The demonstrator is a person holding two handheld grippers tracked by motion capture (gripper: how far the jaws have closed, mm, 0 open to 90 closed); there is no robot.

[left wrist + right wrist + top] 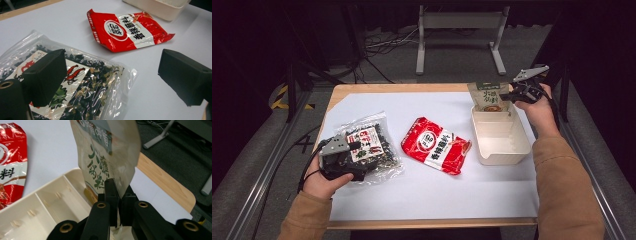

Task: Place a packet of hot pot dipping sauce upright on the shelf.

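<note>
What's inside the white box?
The white box has bare dividers; the green pouch, pinched by the right gripper, dips into its far end. The floor behind the pouch is hidden.

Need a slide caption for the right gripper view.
Right tool pinches a beige snack pouch upright above the cream divided bin.

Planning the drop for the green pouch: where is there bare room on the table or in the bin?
Free: the cream bin, its compartments look bare; the white sheet along the near edge; the strip between red packet and bin. Crowded: the left side, where the clear seaweed bag lies under the open left gripper. The right gripper holds the green pouch at the bin's far end.
</note>
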